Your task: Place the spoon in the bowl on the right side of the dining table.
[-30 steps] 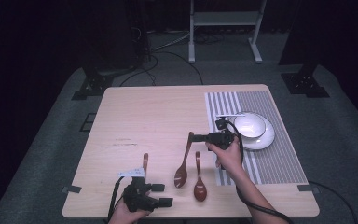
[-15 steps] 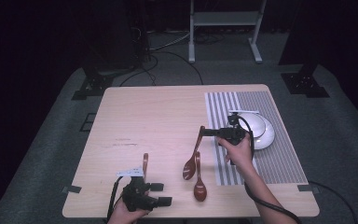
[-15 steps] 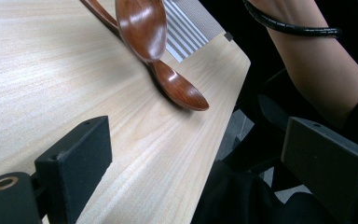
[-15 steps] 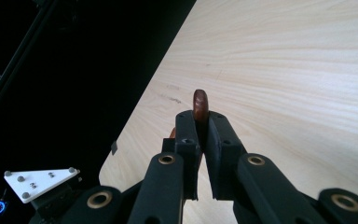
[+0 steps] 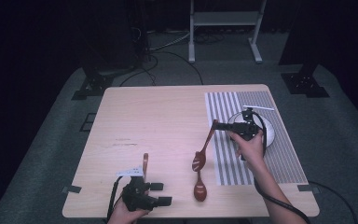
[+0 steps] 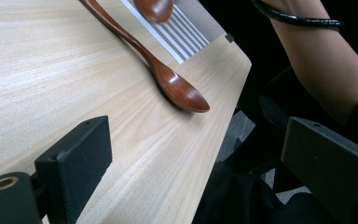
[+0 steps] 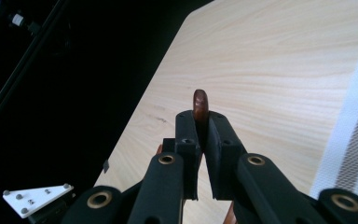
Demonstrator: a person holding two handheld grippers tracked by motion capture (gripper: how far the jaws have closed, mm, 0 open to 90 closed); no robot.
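a pale wooden table stands on a grey carpeted floor. faint dark marks show on its left half. small dark pieces of tape sit at its near left corner and near right corner. beyond the far edge, a white metal frame stands in the dark, with cables looping on the floor beside it. black stand feet rest on the carpet off the far left corner and far right corner.
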